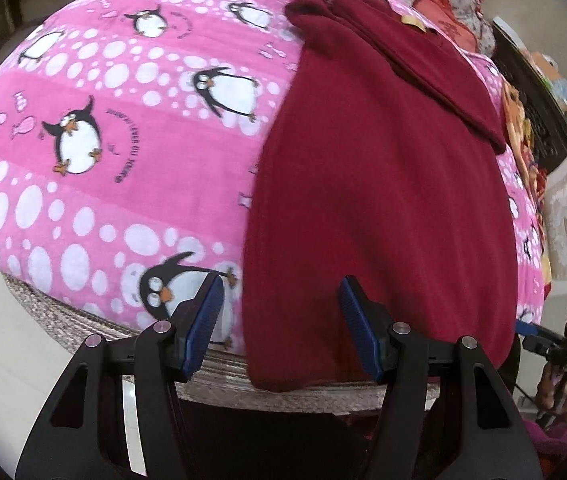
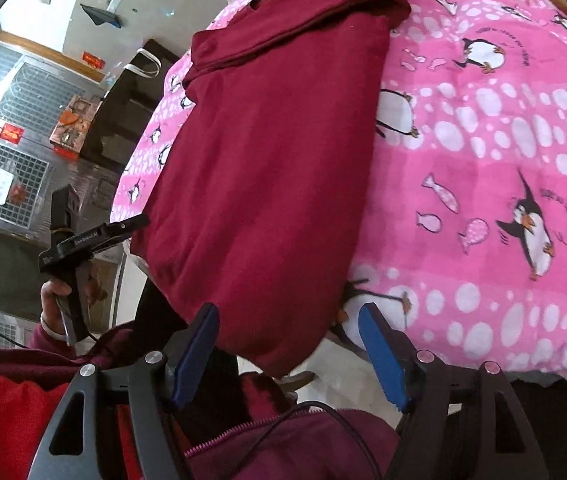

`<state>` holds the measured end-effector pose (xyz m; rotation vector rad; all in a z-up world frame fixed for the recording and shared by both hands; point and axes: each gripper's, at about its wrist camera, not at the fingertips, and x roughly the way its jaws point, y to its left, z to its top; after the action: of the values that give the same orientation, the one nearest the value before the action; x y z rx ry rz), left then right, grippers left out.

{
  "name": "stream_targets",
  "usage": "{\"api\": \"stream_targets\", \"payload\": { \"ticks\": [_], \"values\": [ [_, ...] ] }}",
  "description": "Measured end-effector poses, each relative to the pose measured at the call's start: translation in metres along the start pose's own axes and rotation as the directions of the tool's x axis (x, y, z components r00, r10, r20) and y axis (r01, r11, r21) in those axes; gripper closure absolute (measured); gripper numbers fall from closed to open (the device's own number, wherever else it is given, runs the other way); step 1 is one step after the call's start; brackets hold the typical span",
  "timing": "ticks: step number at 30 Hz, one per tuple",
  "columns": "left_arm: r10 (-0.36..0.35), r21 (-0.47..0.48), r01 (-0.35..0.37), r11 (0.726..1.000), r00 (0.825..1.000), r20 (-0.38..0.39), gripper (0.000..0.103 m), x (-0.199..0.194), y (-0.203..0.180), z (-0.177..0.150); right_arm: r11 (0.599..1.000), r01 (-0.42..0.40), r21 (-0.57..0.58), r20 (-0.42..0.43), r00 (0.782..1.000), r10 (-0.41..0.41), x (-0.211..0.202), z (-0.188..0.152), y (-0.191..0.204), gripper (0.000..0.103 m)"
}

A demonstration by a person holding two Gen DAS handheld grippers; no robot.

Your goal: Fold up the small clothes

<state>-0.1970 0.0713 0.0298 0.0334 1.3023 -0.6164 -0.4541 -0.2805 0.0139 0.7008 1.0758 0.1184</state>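
Nearest in the left wrist view, the left gripper (image 1: 281,328) hangs over the near edge of the bed, its jaws spread wide with nothing between the blue pads; the near left edge of the maroon garment (image 1: 379,200) lies between them, below, untouched. In the right wrist view the right gripper (image 2: 289,354) also has its jaws spread and empty, hovering just off the garment's (image 2: 267,168) near corner, which droops over the bed's edge. Below it shows the person's maroon zipped jacket (image 2: 295,440), and at the left the person's hand (image 2: 57,300) holds the other gripper's handle.

The garment lies flat on a pink penguin blanket (image 1: 123,120) that covers the bed. Its long axis runs from the near edge away to the far side; the hem end is near, and the far end carries a folded-over band of cloth lying across it, with a small tan tag (image 1: 413,22) by the neckline.

Beyond the garment, red and patterned cloths (image 1: 449,12) are piled at the far end of the bed. No containers can be made out.
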Motion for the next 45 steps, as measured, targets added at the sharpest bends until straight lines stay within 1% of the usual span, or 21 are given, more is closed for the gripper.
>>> {"api": "stream_targets", "payload": {
  "ticks": [2, 4, 5, 7, 11, 14, 15, 17, 18, 19, 22, 23, 25, 26, 28, 30, 35, 38, 42, 44, 45],
  "values": [
    [-0.001, -0.006, 0.001, 1.000, 1.000, -0.005, 0.043, 0.002, -0.001, 0.001, 1.000, -0.012, -0.010, -0.003, 1.000, 0.012, 0.003, 0.002, 0.001, 0.033],
    [0.008, 0.018, -0.008, 1.000, 1.000, -0.005, 0.041, 0.003, -0.005, -0.001, 0.999, -0.036, -0.028, -0.002, 0.999, 0.035, 0.005, 0.006, 0.008, 0.033],
    [0.007, 0.027, -0.007, 1.000, 1.000, -0.009, 0.041, 0.004, -0.007, -0.002, 0.998, -0.042, -0.044, -0.002, 0.999, 0.041, 0.005, 0.007, 0.011, 0.031],
    [-0.001, 0.041, 0.002, 0.999, 1.000, -0.018, 0.041, 0.005, -0.010, -0.003, 0.997, -0.047, -0.069, -0.003, 0.999, 0.047, 0.005, 0.007, 0.016, 0.031],
    [-0.023, 0.020, 0.024, 1.000, 1.000, -0.015, 0.041, 0.009, -0.010, 0.000, 0.997, -0.068, -0.027, -0.002, 0.998, 0.068, 0.009, 0.005, 0.007, 0.031],
    [-0.019, 0.046, 0.020, 0.999, 1.000, -0.017, 0.041, 0.012, -0.016, 0.002, 0.997, -0.067, -0.030, 0.009, 0.998, 0.067, 0.008, -0.001, 0.006, 0.032],
    [-0.014, 0.060, 0.015, 0.998, 1.000, -0.019, 0.041, 0.013, -0.018, 0.002, 0.998, -0.048, -0.050, 0.011, 0.999, 0.049, 0.008, -0.003, 0.010, 0.034],
    [-0.008, 0.077, 0.009, 0.997, 1.000, -0.019, 0.041, 0.015, -0.020, 0.002, 0.997, 0.006, -0.075, 0.005, 1.000, -0.006, 0.009, -0.006, 0.013, 0.051],
    [-0.004, 0.083, 0.006, 0.997, 1.000, -0.021, 0.041, 0.015, -0.021, 0.002, 0.996, 0.035, -0.081, 0.004, 0.999, -0.035, 0.010, -0.007, 0.014, 0.057],
    [-0.001, 0.087, 0.003, 0.996, 1.000, -0.024, 0.041, 0.016, -0.022, 0.002, 0.995, 0.055, -0.078, 0.006, 0.998, -0.055, 0.008, -0.008, 0.012, 0.067],
    [-0.004, 0.088, 0.008, 0.996, 0.999, -0.040, 0.041, 0.015, -0.023, 0.003, 0.998, 0.028, -0.063, -0.006, 1.000, -0.028, 0.001, -0.009, 0.009, 0.080],
    [-0.007, 0.088, 0.011, 0.996, 0.999, -0.042, 0.041, 0.015, -0.023, 0.002, 0.998, 0.006, -0.069, -0.008, 1.000, -0.007, -0.002, -0.010, 0.010, 0.081],
    [-0.011, 0.091, 0.015, 0.996, 0.999, -0.039, 0.041, 0.016, -0.025, 0.002, 0.995, -0.062, -0.082, -0.022, 0.998, 0.060, -0.004, -0.012, 0.013, 0.081],
    [-0.010, 0.090, 0.013, 0.996, 0.999, -0.034, 0.041, 0.018, -0.026, 0.002, 0.993, -0.070, -0.091, -0.033, 0.997, 0.067, -0.002, -0.013, 0.013, 0.081],
    [-0.009, 0.083, 0.011, 0.997, 1.000, -0.025, 0.041, 0.019, -0.027, 0.002, 0.994, -0.062, -0.087, -0.052, 0.997, 0.058, 0.007, -0.013, 0.012, 0.081],
    [-0.003, 0.092, 0.006, 0.996, 1.000, -0.027, 0.041, 0.019, -0.030, 0.002, 0.995, -0.073, -0.066, -0.051, 0.996, 0.069, 0.013, -0.013, 0.011, 0.078],
    [-0.007, 0.123, 0.012, 0.992, 0.999, -0.042, 0.041, 0.019, -0.035, 0.001, 0.994, -0.099, -0.040, -0.056, 0.994, 0.096, 0.006, -0.015, 0.011, 0.078],
    [-0.017, 0.114, 0.022, 0.993, 0.999, -0.046, 0.041, 0.020, -0.034, 0.001, 0.988, -0.108, -0.115, -0.049, 0.993, 0.103, -0.007, -0.014, 0.018, 0.078],
    [-0.008, 0.096, 0.011, 0.995, 0.999, -0.035, 0.041, 0.022, -0.036, 0.003, 0.989, -0.122, -0.086, -0.098, 0.989, 0.114, 0.014, -0.006, 0.014, 0.078],
    [-0.010, 0.095, 0.013, 0.995, 1.000, -0.026, 0.040, 0.022, -0.037, 0.002, 0.987, -0.139, -0.082, -0.123, 0.984, 0.129, 0.020, -0.005, 0.014, 0.069],
    [-0.018, 0.093, 0.019, 0.996, 1.000, -0.016, 0.040, 0.022, -0.036, 0.000, 0.984, -0.157, -0.080, -0.121, 0.982, 0.147, 0.018, -0.005, 0.013, 0.068]
  ]
}}
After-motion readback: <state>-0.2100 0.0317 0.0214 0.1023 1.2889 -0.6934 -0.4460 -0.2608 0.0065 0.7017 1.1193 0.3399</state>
